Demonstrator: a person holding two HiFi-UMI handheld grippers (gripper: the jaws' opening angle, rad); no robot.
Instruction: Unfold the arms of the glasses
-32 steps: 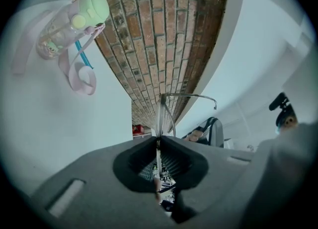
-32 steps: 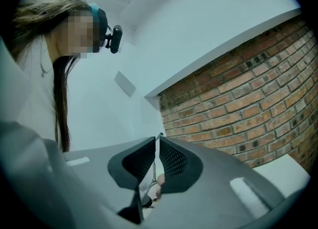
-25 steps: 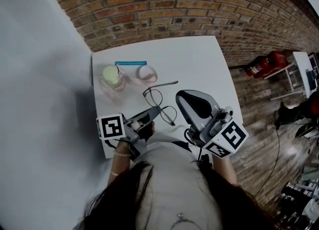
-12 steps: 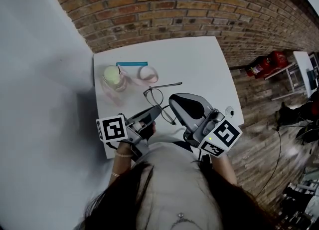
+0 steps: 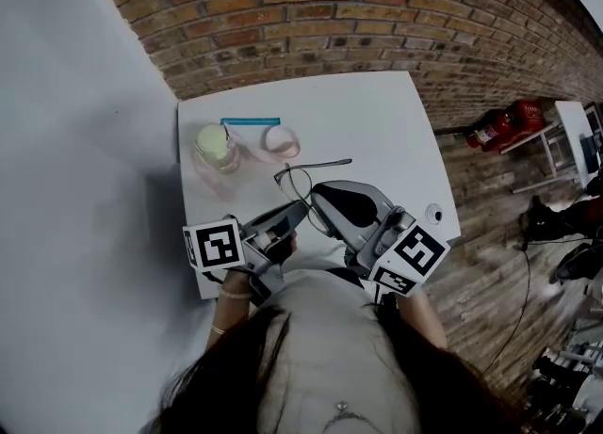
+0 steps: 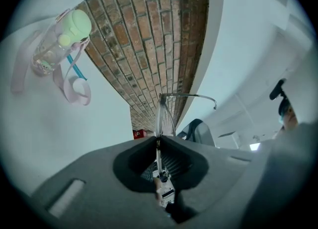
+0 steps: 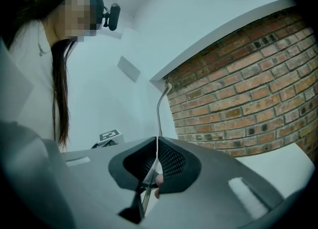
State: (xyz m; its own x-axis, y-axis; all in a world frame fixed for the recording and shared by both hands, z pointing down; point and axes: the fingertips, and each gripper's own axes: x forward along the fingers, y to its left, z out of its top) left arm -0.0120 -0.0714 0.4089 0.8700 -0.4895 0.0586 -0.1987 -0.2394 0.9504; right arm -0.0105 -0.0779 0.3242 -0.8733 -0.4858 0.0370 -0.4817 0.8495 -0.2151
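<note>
The left gripper has its jaws pressed together on the thin wire rim of the glasses. The right gripper is likewise clamped, on one slim arm whose curved end rises past its jaws. The glasses hang between the two, just above the white table, to the right of the green-lidded bottle and nearer the person than it is. The main risk, as I judge it, is to the hinge. If the right gripper swings the arm off its natural arc, or the two pull apart instead of turning, the wire frame could bend or a lens could pop out. Both holds are narrow pinches on smooth metal, so the frame could also twist or slide out and drop to the table on the side away from the bottle. Squeezing harder to stop that could kink the rim. No brand or writing can be read. The bottle and the pink strap beside it show no legible label, and the marker cubes carry only black-and-white square patterns, not words.
</note>
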